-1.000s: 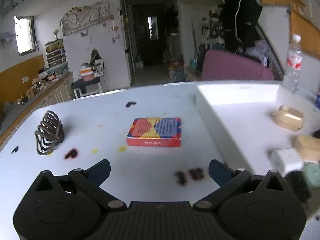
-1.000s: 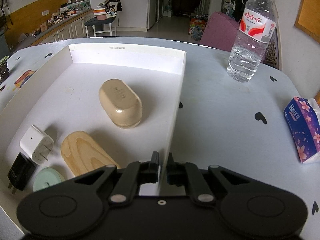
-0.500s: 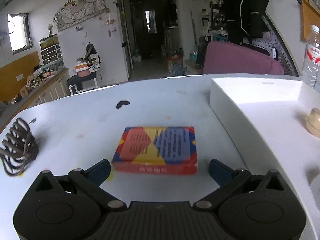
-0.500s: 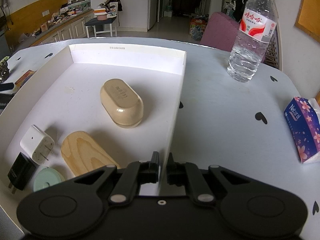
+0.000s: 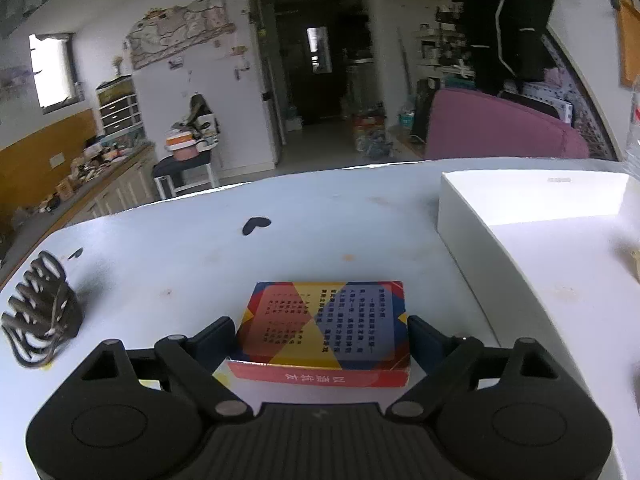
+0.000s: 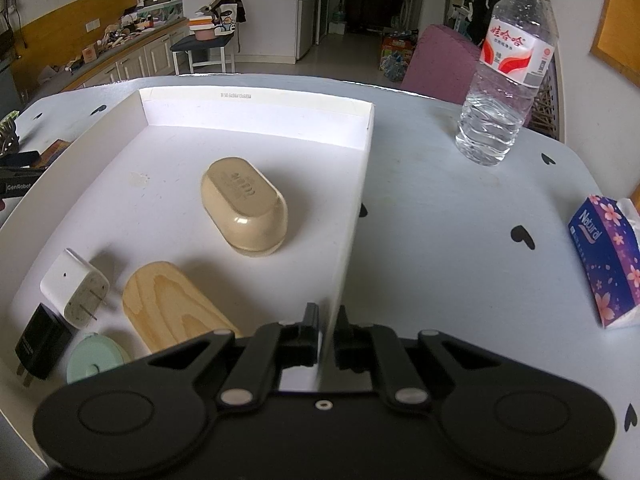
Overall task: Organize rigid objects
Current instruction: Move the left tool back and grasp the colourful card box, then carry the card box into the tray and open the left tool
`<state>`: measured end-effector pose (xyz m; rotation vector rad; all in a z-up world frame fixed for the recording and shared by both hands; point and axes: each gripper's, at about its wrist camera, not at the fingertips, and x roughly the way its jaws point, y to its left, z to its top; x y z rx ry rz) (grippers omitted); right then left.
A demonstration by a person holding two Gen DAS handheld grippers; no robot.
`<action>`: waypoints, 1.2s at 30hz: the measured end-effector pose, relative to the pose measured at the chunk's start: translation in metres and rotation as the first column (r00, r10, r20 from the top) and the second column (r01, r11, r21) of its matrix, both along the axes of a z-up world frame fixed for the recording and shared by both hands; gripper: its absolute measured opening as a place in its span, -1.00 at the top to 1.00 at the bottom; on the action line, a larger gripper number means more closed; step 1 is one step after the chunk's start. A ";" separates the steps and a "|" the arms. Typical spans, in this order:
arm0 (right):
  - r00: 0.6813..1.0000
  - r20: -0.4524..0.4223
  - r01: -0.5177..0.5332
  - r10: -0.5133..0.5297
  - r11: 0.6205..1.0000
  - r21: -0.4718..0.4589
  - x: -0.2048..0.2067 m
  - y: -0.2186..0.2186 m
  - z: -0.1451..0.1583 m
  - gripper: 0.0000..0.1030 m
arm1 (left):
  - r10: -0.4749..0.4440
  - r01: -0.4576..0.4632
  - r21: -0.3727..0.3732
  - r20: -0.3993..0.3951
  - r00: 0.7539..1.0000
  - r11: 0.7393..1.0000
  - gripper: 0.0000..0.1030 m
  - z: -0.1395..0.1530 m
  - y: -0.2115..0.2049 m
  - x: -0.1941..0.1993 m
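A red, yellow and blue card box lies flat on the white table. My left gripper is open with one finger on each side of the box, close to or touching its sides. My right gripper is shut on the right wall of the white tray. In the tray lie a beige oval case, a wooden oval lid, a white plug, a black plug and a mint round piece. The tray's left wall shows in the left wrist view.
A brown coiled hair clip lies at the left on the table. A water bottle stands right of the tray, and a tissue pack lies at the far right edge. Black heart marks dot the tabletop.
My left gripper has moved forward until the card box sits between its open fingers. The right gripper has stayed shut on the tray wall; the beige case has shifted slightly.
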<state>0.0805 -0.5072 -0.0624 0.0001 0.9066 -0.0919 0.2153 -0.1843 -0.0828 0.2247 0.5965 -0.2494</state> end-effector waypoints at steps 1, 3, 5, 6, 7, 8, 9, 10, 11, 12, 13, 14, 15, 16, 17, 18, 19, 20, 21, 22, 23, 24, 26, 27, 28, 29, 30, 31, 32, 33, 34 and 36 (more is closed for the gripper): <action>1.000 0.000 -0.001 0.001 1.000 -0.002 0.000 0.001 0.000 0.82 | 0.016 -0.016 -0.002 0.000 1.000 1.000 -0.76 0.000 0.000 -0.003; 1.000 0.000 -0.001 0.001 1.000 0.000 0.000 0.001 0.000 0.83 | 0.044 -0.044 -0.004 0.000 0.999 0.999 -0.75 0.001 -0.001 -0.010; 1.000 0.000 -0.001 0.001 1.000 -0.002 0.000 0.002 0.000 0.82 | 0.063 -0.063 -0.007 0.000 0.998 0.998 -0.75 0.002 0.001 -0.018; 1.000 0.001 -0.001 0.001 1.000 -0.003 0.000 0.001 0.000 0.82 | 0.074 -0.074 -0.013 0.001 0.997 0.997 -0.75 0.002 0.003 -0.022; 1.000 0.001 -0.001 0.001 1.000 -0.004 0.000 0.001 0.000 0.83 | 0.089 -0.089 -0.024 0.000 0.996 0.996 -0.74 0.003 0.005 -0.027; 1.000 0.001 -0.001 0.001 1.000 -0.003 0.000 0.001 0.000 0.83 | 0.103 -0.103 -0.036 -0.002 0.995 0.994 -0.74 0.004 0.007 -0.030; 1.000 0.001 -0.002 0.002 1.000 -0.005 -0.001 0.002 0.000 0.82 | 0.118 -0.118 -0.051 -0.008 0.993 0.992 -0.74 0.006 0.010 -0.034; 1.000 0.001 -0.002 0.002 1.000 -0.004 -0.001 0.002 0.000 0.83 | 0.130 -0.130 -0.066 -0.012 0.991 0.989 -0.74 0.008 0.012 -0.038; 1.000 0.001 -0.001 0.001 1.000 -0.003 -0.001 0.002 0.000 0.83 | 0.137 -0.137 -0.081 -0.010 0.991 0.987 -0.74 0.013 0.013 -0.043; 1.000 0.001 -0.001 0.001 1.000 -0.002 -0.001 0.002 0.000 0.83 | 0.139 -0.138 -0.096 0.000 0.990 0.986 -0.74 0.019 0.013 -0.047; 1.000 0.001 -0.001 0.001 1.000 -0.003 -0.001 0.002 0.000 0.83 | 0.138 -0.136 -0.107 0.011 0.990 0.985 -0.74 0.025 0.011 -0.052; 1.000 0.001 -0.002 0.002 1.000 -0.005 -0.001 0.002 0.000 0.83 | 0.132 -0.128 -0.120 0.031 0.991 0.985 -0.72 0.033 0.010 -0.058; 1.000 0.001 -0.002 0.002 1.000 -0.006 -0.001 0.002 0.000 0.83 | 0.113 -0.105 -0.137 0.052 0.992 0.985 -0.44 0.042 0.006 -0.064; 1.000 0.001 -0.002 0.002 1.000 -0.005 -0.001 0.002 0.000 0.83 | 0.080 -0.070 -0.162 0.059 0.995 0.984 0.26 0.049 0.001 -0.070; 1.000 0.001 -0.002 0.002 1.000 -0.005 -0.001 0.002 0.000 0.83 | 0.081 -0.071 -0.182 0.048 0.996 0.981 0.33 0.060 -0.004 -0.074; 1.000 0.001 -0.002 0.002 1.000 -0.006 -0.001 0.002 0.000 0.83 | 0.090 -0.081 -0.192 0.040 0.995 0.978 0.33 0.067 -0.009 -0.075; 1.000 0.001 -0.003 0.003 1.000 -0.007 -0.001 0.002 0.000 0.83 | 0.067 -0.059 -0.203 0.032 0.997 0.977 0.34 0.074 -0.016 -0.077; 1.000 0.001 -0.002 0.002 1.000 -0.006 -0.001 0.002 0.000 0.83 | 0.030 -0.025 -0.198 0.022 0.999 0.980 0.30 0.078 -0.023 -0.078; 1.000 0.001 -0.002 0.002 1.000 -0.005 -0.002 0.001 0.000 0.83 | 0.013 -0.010 -0.177 0.014 1.000 0.984 0.30 0.080 -0.031 -0.078; 1.000 0.001 -0.001 0.001 1.000 -0.003 -0.002 0.002 0.000 0.84 | 0.014 -0.012 -0.149 0.012 1.000 0.989 0.30 0.081 -0.038 -0.078; 1.000 0.001 -0.001 0.001 1.000 -0.002 -0.002 0.002 0.000 0.84 | 0.014 -0.012 -0.129 0.016 1.000 0.992 0.30 0.081 -0.043 -0.078; 1.000 0.001 -0.001 0.001 1.000 -0.003 -0.003 0.002 0.000 0.84 | 0.021 -0.018 -0.111 0.025 0.999 0.994 0.27 0.080 -0.045 -0.077; 1.000 0.001 -0.002 0.002 1.000 -0.005 -0.003 0.002 0.000 0.84 | 0.055 -0.052 -0.107 0.020 0.998 0.993 -0.23 0.078 -0.041 -0.075; 1.000 0.000 -0.003 0.003 1.000 -0.006 -0.003 0.002 0.000 0.84 | 0.070 -0.068 -0.112 0.016 0.997 0.991 -0.36 0.077 -0.038 -0.075; 1.000 0.000 -0.003 0.003 1.000 -0.007 -0.003 0.002 0.000 0.84 | 0.088 -0.086 -0.110 0.014 0.996 0.990 -0.53 0.075 -0.033 -0.074; 1.000 0.000 -0.003 0.003 1.000 -0.007 -0.003 0.002 0.000 0.84 | 0.108 -0.106 -0.095 0.012 0.994 0.990 -0.59 0.072 -0.029 -0.072; 1.000 0.000 -0.003 0.003 1.000 -0.006 -0.003 0.002 0.000 0.84 | 0.126 -0.125 -0.078 0.008 0.992 0.989 -0.61 0.071 -0.027 -0.071; 1.000 0.000 -0.003 0.003 1.000 -0.007 -0.003 0.002 0.000 0.84 | 0.148 -0.148 -0.057 -0.002 0.989 0.987 -0.68 0.067 -0.023 -0.068; 1.000 0.000 -0.003 0.003 1.000 -0.007 -0.003 0.002 0.000 0.84 | 0.170 -0.171 -0.042 -0.017 0.985 0.984 -0.77 0.063 -0.018 -0.065; 1.000 0.000 -0.004 0.004 1.000 -0.009 -0.003 0.002 0.000 0.83 | 0.186 -0.187 -0.034 -0.031 0.982 0.982 -0.82 0.060 -0.013 -0.063; 1.000 0.000 -0.004 0.004 1.000 -0.009 -0.002 0.002 0.000 0.83 | 0.201 -0.203 -0.027 -0.051 0.978 0.979 -0.91 0.056 -0.007 -0.060; 1.000 0.000 -0.004 0.004 1.000 -0.008 -0.002 0.001 0.000 0.83 | 0.218 -0.219 -0.012 -0.087 0.972 0.976 -0.97 0.046 0.001 -0.053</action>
